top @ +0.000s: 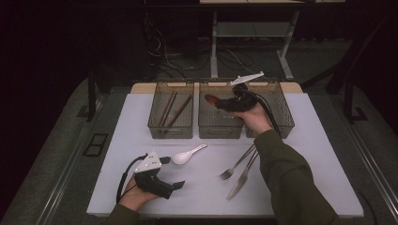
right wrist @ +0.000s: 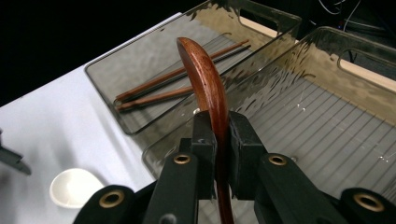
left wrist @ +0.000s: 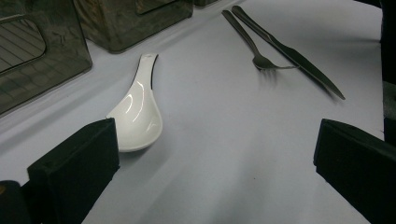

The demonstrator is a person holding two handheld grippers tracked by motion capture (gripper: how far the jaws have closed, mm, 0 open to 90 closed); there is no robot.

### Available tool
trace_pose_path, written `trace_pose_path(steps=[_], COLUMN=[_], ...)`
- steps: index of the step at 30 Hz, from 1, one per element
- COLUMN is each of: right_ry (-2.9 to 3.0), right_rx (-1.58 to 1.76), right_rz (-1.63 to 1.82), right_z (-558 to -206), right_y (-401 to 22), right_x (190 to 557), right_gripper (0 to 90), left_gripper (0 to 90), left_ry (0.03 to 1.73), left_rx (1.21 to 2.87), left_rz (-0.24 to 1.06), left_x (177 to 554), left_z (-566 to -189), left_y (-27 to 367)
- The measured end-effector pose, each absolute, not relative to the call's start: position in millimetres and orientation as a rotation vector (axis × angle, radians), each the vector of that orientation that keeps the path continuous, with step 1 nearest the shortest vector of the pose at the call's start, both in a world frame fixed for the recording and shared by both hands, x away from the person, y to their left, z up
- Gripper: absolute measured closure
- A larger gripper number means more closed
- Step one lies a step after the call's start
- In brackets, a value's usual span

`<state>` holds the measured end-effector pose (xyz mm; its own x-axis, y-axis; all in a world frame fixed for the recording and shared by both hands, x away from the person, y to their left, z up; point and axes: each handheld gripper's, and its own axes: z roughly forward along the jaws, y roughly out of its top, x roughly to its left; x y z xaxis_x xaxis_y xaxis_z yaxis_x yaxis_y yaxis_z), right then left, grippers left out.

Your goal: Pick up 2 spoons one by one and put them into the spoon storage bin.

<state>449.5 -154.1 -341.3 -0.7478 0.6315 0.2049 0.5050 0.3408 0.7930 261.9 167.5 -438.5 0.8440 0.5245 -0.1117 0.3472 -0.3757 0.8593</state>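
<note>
My right gripper (right wrist: 219,135) is clamped on a wooden spoon (right wrist: 205,77) over the middle bin (top: 220,126) at the worktop's far edge; a thin, edge-on grip could let it twist and miss. Left gripper (top: 162,180) gapes empty near the front-left corner. Its view shows the white spoon (left wrist: 137,112) close up; the right gripper view shows chopsticks (right wrist: 177,84) in the left bin (right wrist: 140,60)

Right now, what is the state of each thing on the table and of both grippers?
wooden spoon: clamped on edge, held over the middle bin
right gripper: shut on the wooden spoon
left gripper: open, holding nothing
white spoon: lying on the table, bowl up
fork, knife: lying side by side
chopsticks: inside the left bin
middle bin: empty
</note>
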Motion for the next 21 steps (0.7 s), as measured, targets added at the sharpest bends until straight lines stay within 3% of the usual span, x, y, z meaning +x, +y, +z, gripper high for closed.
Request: trace_pose_path(steps=[21], right_ry=[2.468], right_rx=[1.088], right_rz=[1.389], right_z=[-355.3], right_y=[-130.0], right_x=[481.0], right_gripper=[81.8], left_gripper=[0.0], left_ry=[0.635], left_rx=[1.992], left_rz=[0.217], left_x=[260.9], left_z=[-437.9], left_y=[167.4])
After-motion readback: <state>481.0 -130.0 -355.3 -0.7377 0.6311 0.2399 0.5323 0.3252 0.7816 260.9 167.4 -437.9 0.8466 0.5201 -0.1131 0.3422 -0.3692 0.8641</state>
